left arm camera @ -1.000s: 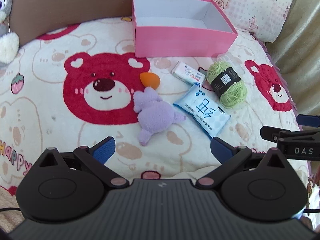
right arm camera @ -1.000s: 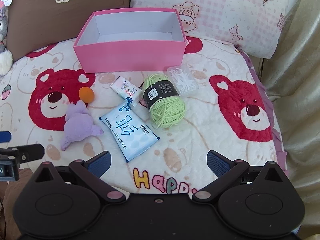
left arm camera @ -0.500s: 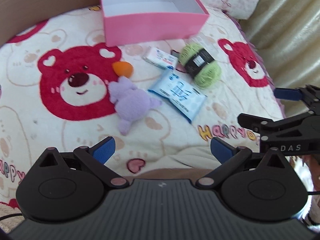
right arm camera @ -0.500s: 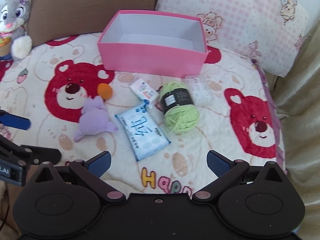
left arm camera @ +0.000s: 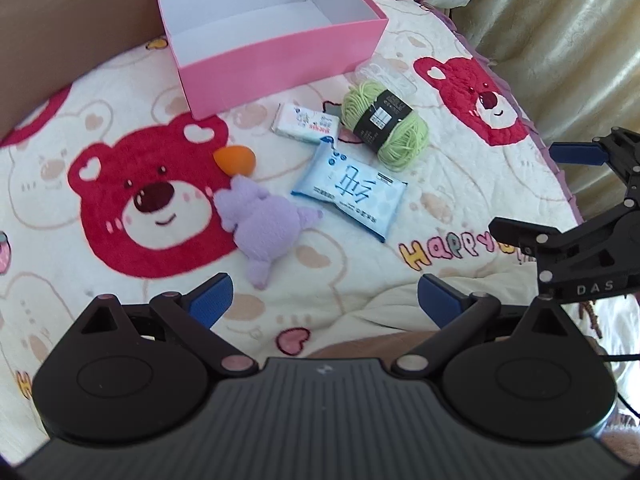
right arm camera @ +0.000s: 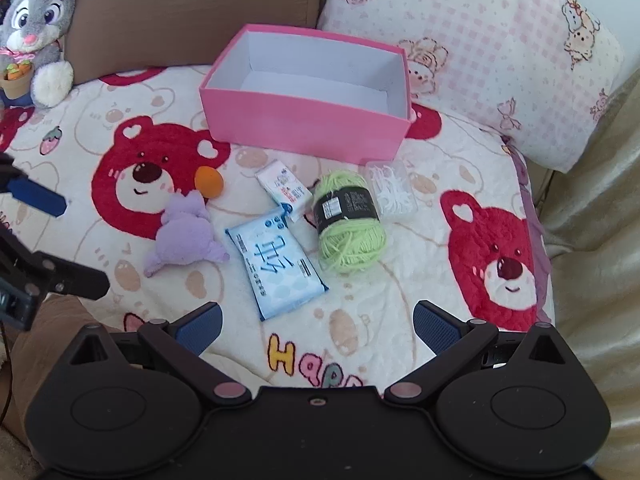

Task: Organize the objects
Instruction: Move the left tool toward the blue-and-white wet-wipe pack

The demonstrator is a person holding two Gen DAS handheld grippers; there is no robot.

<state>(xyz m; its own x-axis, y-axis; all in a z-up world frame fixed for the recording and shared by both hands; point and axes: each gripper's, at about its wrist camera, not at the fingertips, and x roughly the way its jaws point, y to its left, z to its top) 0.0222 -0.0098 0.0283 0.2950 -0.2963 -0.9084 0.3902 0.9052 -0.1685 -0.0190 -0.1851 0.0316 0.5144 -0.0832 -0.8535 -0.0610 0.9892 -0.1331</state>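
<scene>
Currently, left wrist view: left gripper (left arm camera: 324, 296) hovers above the bear-print blanket (left arm camera: 60, 216) w/ fingers spread wide, nothing between them. Pink box (left arm camera: 280, 54) sits at far end, open top, interior bare. In front of it, all loose on blanket: small tissue pack (left arm camera: 306, 123), green yarn skein (left arm camera: 384, 125) just beside it, blue wet-wipes pack (left arm camera: 351, 192) nearer, purple plush toy (left arm camera: 264, 226) touching orange makeup sponge (left arm camera: 234, 158). Right gripper (left arm camera: 560, 192) visible at right edge, fingers apart. Right wrist view: right gripper (right arm camera: 316, 322) also spread wide, holding nothing, approx. over the wet-wipes pack (right arm camera: 276, 262). Clear floss-pick case (right arm camera: 391, 190) lies just beside yarn skein (right arm camera: 350, 222), near box (right arm camera: 304, 128) front-right corner. Grey bunny plush (right arm camera: 34, 30) sits against brown cushion (right arm camera: 192, 12); pink checked pillow (right arm camera: 500, 52) behind box. Left gripper's blue pad (right arm camera: 38, 196) enters at left edge.
</scene>
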